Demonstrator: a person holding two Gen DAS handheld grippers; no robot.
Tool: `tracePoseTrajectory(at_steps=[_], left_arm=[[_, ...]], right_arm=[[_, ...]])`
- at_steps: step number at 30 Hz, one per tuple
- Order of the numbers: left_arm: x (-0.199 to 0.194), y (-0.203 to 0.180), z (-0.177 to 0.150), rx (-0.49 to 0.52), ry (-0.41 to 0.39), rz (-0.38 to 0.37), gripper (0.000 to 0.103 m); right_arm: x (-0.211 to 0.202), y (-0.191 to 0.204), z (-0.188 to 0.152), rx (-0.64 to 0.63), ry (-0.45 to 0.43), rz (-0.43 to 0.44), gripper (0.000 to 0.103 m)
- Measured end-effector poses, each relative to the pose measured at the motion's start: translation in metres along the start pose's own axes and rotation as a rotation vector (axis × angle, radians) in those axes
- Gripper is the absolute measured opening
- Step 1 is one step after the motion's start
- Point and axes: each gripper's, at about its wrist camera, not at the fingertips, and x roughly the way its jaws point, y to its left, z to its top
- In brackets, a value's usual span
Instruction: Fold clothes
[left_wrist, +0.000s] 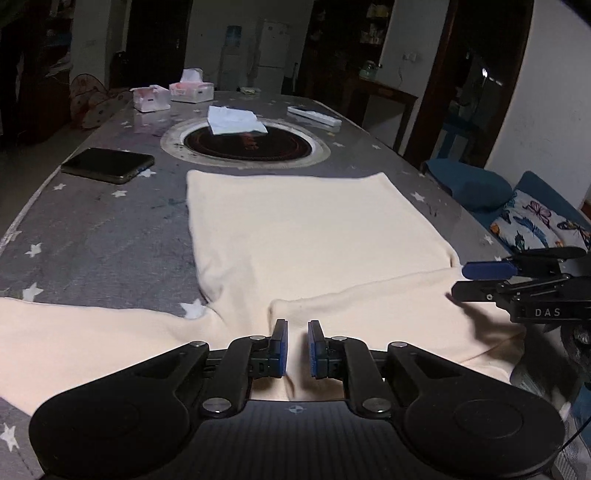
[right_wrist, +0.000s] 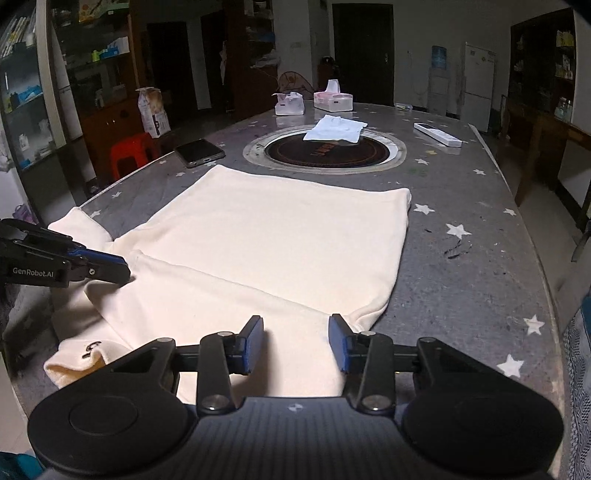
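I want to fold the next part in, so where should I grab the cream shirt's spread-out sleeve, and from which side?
Grip the cream shirt's spread-out sleeve near its outer end, coming in from the left, low to the table. It lies flat and reaches outward, so the left gripper could probably pinch its edge and carry it over the body.

- Cream long-sleeved top (left_wrist: 314, 236) (right_wrist: 266, 243), plain knit, spread flat on the counter.
- Straight hem at the far end, just short of the round inset hob.
- Body smooth, with only faint creases near the shoulders.
- One sleeve stretched sideways along the near counter edge, out to the left in the left wrist view.
- Other sleeve folded diagonally across the near part of the body.
- Cuff with a small dark mark lying bunched at the near counter edge in the right wrist view.
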Motion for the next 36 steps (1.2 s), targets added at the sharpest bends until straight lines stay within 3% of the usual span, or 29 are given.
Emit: tracePoseTrajectory(at_steps=[8, 13, 17, 22, 28, 36], left_arm=[[-0.033, 0.038, -0.012, -0.112, -0.052, 0.100, 0.014], [-0.058, 0.071, -0.021, -0.195, -0.084, 0.205, 0.019], [-0.075, 0.099, -0.027, -0.271, -0.103, 0.296, 0.022], [-0.091, 0.126, -0.034, -0.336, -0.125, 0.399, 0.031], [-0.091, 0.153, -0.036, -0.395, -0.130, 0.498, 0.040], [-0.073, 0.175, -0.032, -0.456, -0.119, 0.537, 0.038]], right_arm=[[0.011, 0.020, 0.008, -0.076, 0.029, 0.000, 0.040], [0.018, 0.047, 0.025, -0.137, 0.021, 0.079, 0.039], [0.036, 0.076, 0.036, -0.199, 0.039, 0.157, 0.027], [0.056, 0.107, 0.041, -0.264, 0.060, 0.222, 0.026], [0.057, 0.117, 0.041, -0.298, 0.055, 0.219, 0.026], [0.023, 0.104, 0.040, -0.271, 0.006, 0.191, 0.027]])
